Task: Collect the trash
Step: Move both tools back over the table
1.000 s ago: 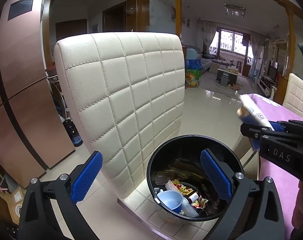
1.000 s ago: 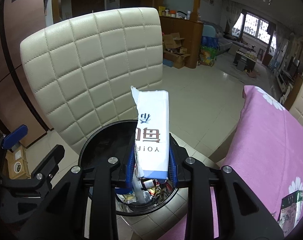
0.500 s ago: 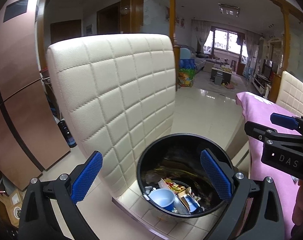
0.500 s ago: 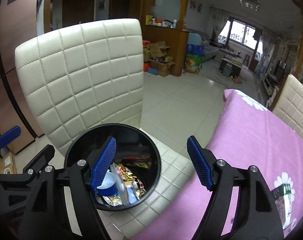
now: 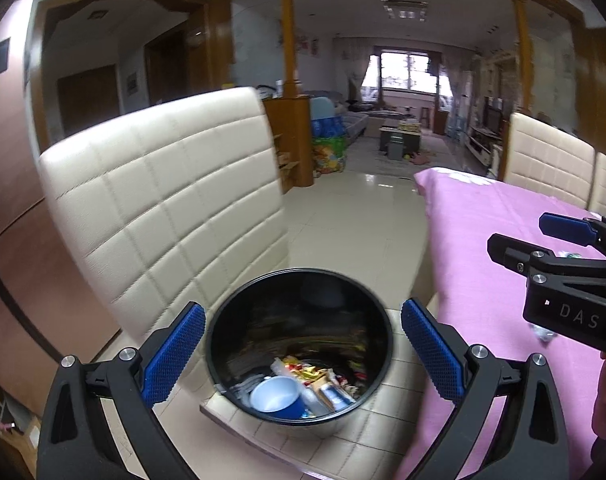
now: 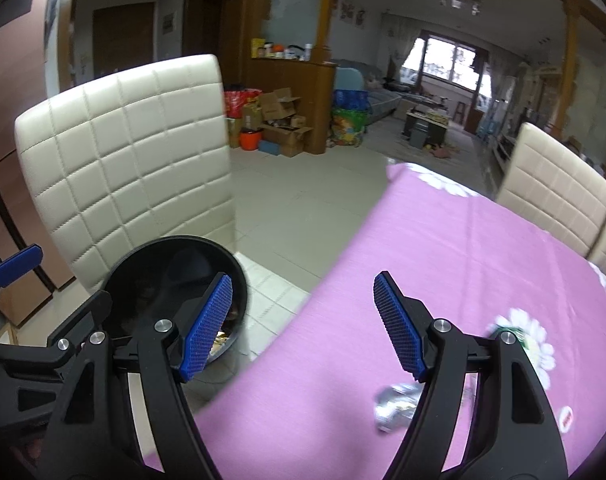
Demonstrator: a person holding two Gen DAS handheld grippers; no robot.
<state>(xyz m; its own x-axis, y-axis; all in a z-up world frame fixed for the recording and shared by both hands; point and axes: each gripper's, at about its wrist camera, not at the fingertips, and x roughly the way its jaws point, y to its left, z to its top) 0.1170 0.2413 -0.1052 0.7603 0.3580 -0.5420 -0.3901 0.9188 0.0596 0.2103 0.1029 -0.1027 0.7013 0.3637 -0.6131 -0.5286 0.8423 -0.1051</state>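
At the far left stands a cream quilted chair (image 5: 163, 208), and just in front of it on the tiled floor (image 5: 343, 216) sits the black bin (image 5: 299, 344). Wrappers and a blue cup (image 5: 277, 394) lie at its bottom. The left gripper (image 5: 303, 348) hovers over the bin with its jaws spread wide and nothing between them.

Further right, the right gripper (image 6: 303, 328) hangs over the edge of the worktop, which is covered by a pink flowered cloth (image 6: 443, 264). Its jaws have just been opening and now stand well apart, with nothing held; the white carton it carried a second ago is gone from them, so it appears to have been dropped into the bin. The view from this gripper has swung away from the bin toward the cloth.

On the cloth, near the right jaw, lies a crumpled silver wrapper (image 6: 395, 406), and past it a green packet (image 6: 519, 330), partly hidden behind the gripper's frame.

The drop-off looks finished, and the step in hand is the return for more trash. The next move would call for bringing the open right jaws down around the silver wrapper and closing gently, since it is light and could slide on the cloth.
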